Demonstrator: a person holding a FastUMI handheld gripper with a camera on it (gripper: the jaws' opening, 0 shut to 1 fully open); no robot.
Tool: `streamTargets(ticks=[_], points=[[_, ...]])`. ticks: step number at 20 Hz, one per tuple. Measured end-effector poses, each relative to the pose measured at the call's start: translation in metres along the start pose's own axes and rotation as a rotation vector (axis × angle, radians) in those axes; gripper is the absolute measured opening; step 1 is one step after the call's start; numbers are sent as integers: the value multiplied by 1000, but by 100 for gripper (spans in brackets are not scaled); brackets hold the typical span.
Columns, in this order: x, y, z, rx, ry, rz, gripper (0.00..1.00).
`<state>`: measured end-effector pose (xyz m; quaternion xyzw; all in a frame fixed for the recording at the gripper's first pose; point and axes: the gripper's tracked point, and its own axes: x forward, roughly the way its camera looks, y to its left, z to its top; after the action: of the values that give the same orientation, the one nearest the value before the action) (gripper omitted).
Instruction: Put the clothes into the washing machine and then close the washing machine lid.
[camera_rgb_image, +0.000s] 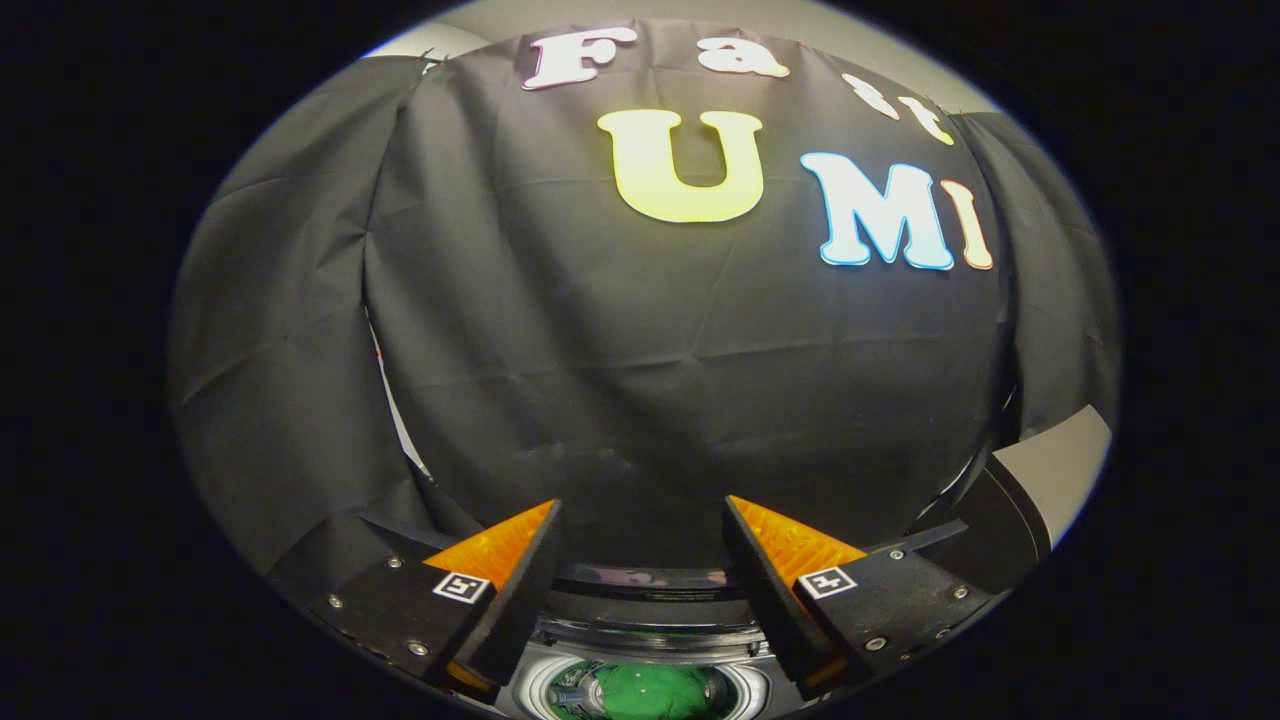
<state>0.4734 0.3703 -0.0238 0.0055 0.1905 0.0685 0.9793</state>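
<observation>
The black cloth wall rises beyond the tongs, which hang wide apart with nothing between them. Below the tips sits the washing machine, its drum open, with the green clothes already inside. The lid's position cannot be made out; a misjudged reach could miss it.

creased black cloth wall under a pale ceiling.

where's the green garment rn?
In the gripper view, the green garment lies inside the washing machine drum, low between the open fingers of the gripper, with the black booth wall beyond.
</observation>
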Motion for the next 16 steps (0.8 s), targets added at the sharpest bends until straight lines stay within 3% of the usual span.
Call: streamTargets(ticks=[16], points=[[-77, 12, -39, -7, -58, 50, 93]])
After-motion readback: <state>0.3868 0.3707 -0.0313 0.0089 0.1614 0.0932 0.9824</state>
